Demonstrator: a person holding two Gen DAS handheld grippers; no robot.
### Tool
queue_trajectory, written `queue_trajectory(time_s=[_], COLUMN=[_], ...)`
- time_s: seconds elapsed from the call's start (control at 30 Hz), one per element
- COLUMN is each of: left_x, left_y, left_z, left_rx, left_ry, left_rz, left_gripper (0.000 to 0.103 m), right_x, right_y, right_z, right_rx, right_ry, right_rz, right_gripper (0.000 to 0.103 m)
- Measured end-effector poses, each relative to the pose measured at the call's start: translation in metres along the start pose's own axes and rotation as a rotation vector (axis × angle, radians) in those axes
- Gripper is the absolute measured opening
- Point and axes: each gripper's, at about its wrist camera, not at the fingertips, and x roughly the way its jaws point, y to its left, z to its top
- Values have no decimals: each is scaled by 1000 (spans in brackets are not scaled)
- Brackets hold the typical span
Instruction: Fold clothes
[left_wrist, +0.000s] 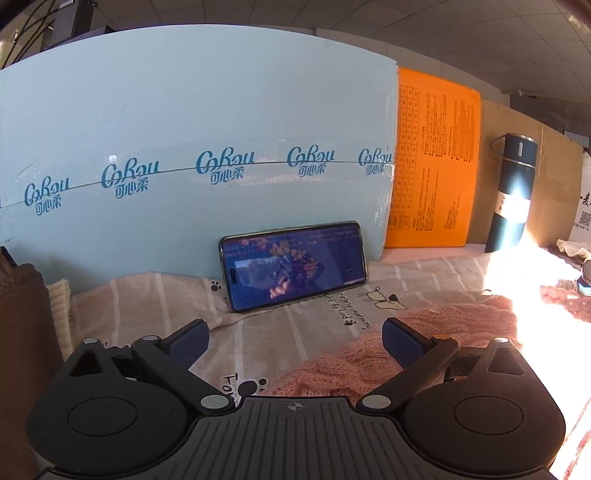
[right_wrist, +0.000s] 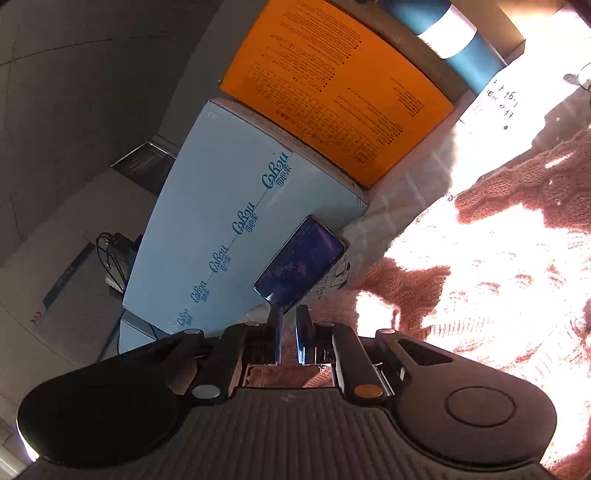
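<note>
A pink knitted sweater (left_wrist: 373, 354) lies on a striped printed cloth (left_wrist: 258, 325), partly washed out by sunlight. My left gripper (left_wrist: 295, 341) is open and empty, its right finger over the sweater's left edge. In the right wrist view the sweater (right_wrist: 524, 192) spreads to the right in strong glare. My right gripper (right_wrist: 289, 332) is tilted, its fingers nearly together with pink knit showing between and behind them; whether they pinch it I cannot tell.
A phone (left_wrist: 293, 266) leans against a light blue box (left_wrist: 184, 129). An orange sheet (left_wrist: 432, 162) and a dark blue flask (left_wrist: 511, 192) stand at the back right. Brown and cream clothes (left_wrist: 26, 314) sit at the left.
</note>
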Motion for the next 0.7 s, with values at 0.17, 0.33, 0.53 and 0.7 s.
queue_trajectory(time_s=[0.17, 0.33, 0.53, 0.7], left_x=[4, 1, -12, 6], left_y=[-2, -2, -10, -11], left_z=[-3, -1, -6, -22], left_rx=[12, 41, 239, 266], left_ry=[27, 58, 122, 194], left_rz=[1, -23, -67, -24], left_gripper=[101, 101, 101, 103], right_x=[10, 28, 42, 46], right_y=[-2, -14, -10, 8], right_z=[-7, -13, -28, -47], right_rx=[-107, -93, -210, -426], right_ry=[-19, 26, 38, 43], right_rz=[-182, -211, -281, -322], right_gripper=[35, 47, 68, 76])
